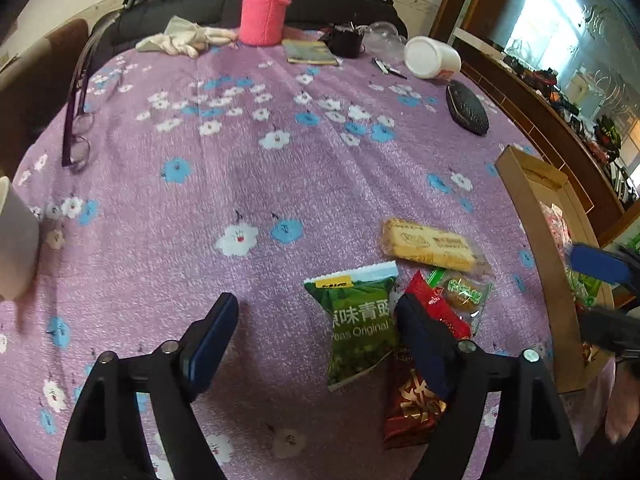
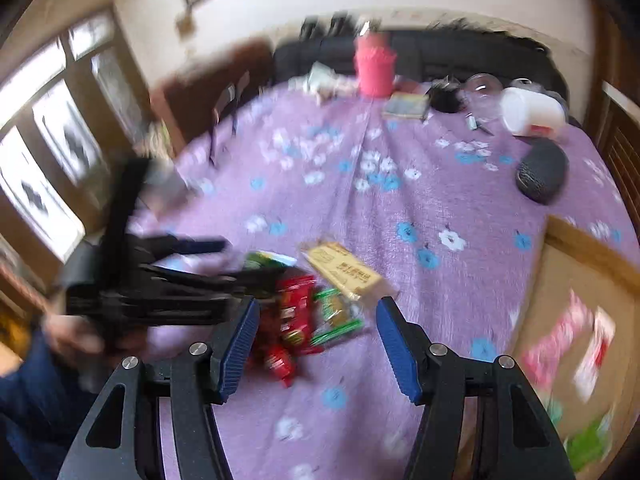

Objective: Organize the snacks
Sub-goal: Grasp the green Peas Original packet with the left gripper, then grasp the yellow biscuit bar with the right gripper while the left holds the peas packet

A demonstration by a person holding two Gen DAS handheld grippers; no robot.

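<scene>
Hovering low over the purple floral tablecloth, left gripper spread wide and gripping nothing, its right finger lying over the red snack packets while the green peas packet is sitting in the gap between the two fingers. Probably lining up on that packet, judging by how it is framed.

Hanging above the same pile, right gripper equally wide apart and empty, with the red packets and a clear green-printed wrapper showing between its blue pads.

Lying loose on the cloth, not yet sorted: the peas, the red packets, the small cake in clear wrap and the yellow biscuit pack, all clustered just beside the cardboard box, presumably the collecting place, since pink and green packets are already resting inside it.

Showing only in the left view (sharp and steady): eyeglasses near the far left edge and the printed "Peas Original" lettering. Showing only in the right view (smeared by motion): the left gripper from the side, reaching in over the pile, plus more of the box interior. Appearing in both: the pink knitted bottle sleeve and the tipped white tub at the far end.
</scene>
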